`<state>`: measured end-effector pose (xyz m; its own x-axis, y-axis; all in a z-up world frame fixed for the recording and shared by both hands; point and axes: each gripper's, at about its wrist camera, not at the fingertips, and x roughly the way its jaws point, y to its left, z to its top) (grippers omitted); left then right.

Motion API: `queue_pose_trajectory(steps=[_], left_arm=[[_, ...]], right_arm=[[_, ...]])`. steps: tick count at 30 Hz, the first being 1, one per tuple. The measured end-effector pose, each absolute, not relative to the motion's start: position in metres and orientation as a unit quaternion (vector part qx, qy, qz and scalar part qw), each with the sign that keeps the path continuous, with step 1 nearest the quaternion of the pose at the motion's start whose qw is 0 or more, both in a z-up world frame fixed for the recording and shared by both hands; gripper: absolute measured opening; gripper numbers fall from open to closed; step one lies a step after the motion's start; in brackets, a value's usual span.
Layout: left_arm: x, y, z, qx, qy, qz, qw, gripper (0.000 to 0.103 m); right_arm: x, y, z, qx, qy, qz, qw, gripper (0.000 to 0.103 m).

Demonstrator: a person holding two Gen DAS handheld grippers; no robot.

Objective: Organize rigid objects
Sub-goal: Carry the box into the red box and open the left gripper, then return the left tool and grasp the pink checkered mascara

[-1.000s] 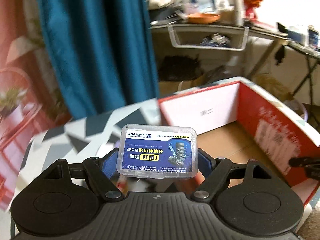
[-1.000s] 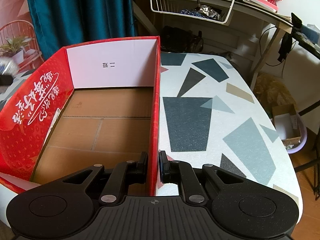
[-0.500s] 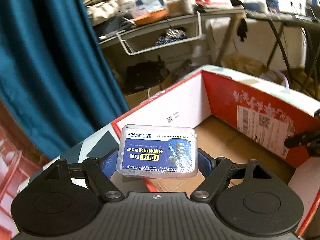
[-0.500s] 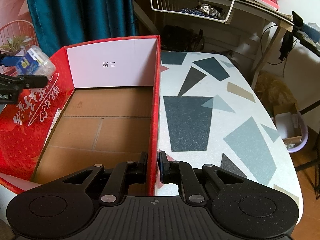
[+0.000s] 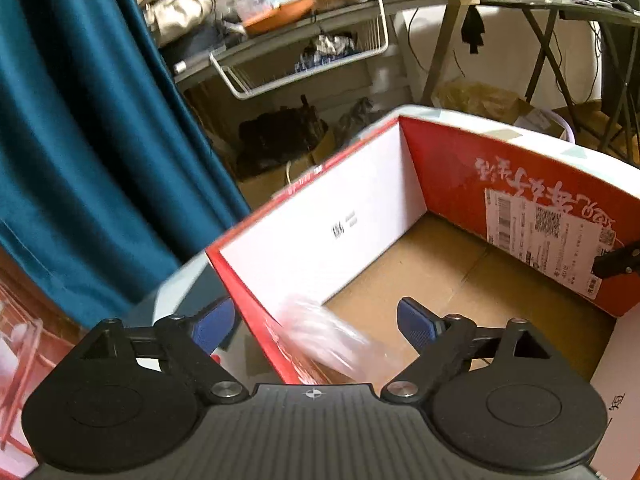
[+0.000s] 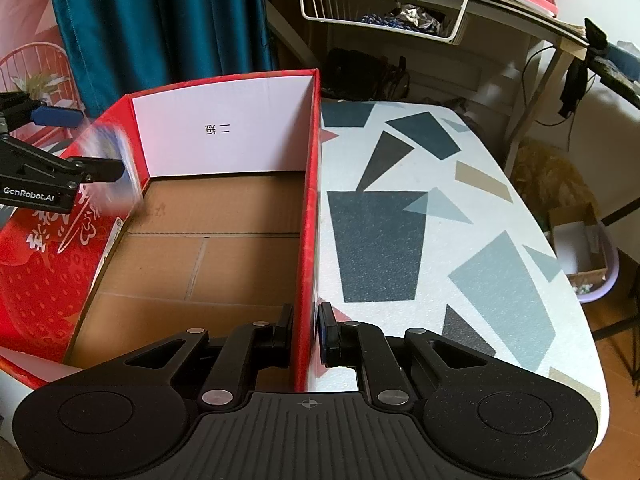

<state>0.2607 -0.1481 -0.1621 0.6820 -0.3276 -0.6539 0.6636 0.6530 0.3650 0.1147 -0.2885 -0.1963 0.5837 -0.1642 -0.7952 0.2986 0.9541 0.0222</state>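
The left gripper [image 5: 316, 322] has just been opening wide; a blurred case [image 5: 328, 340] falls free between its jaws. The right gripper [image 6: 306, 334] clamps the box's [image 6: 308, 208] right wall.

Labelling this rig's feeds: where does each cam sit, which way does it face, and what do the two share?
Left wrist: on the left gripper, looking down into the red box from its left wall; its jaws have just been opening, and the blurred plastic case is dropping between the blue pads.
Right wrist: on the right gripper, shut on the box's right wall, facing along the box and the patterned table.
Shared: box, case, teal curtain, wire shelf; each sees the other gripper.
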Motion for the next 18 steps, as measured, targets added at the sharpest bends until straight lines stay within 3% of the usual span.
queue_pose_trajectory(steps=[13,18], left_arm=[[0.256,-0.098,-0.128,0.187,0.276,-0.28,0.9,0.089],[0.248,-0.06,-0.121,0.115,0.296,-0.268,0.91,0.075]], right_arm=[[0.114,-0.289,-0.196,0.083,0.438,-0.132,0.885,0.011],[0.113,-0.291,-0.196,0.086,0.437,-0.13,0.886,0.011]])
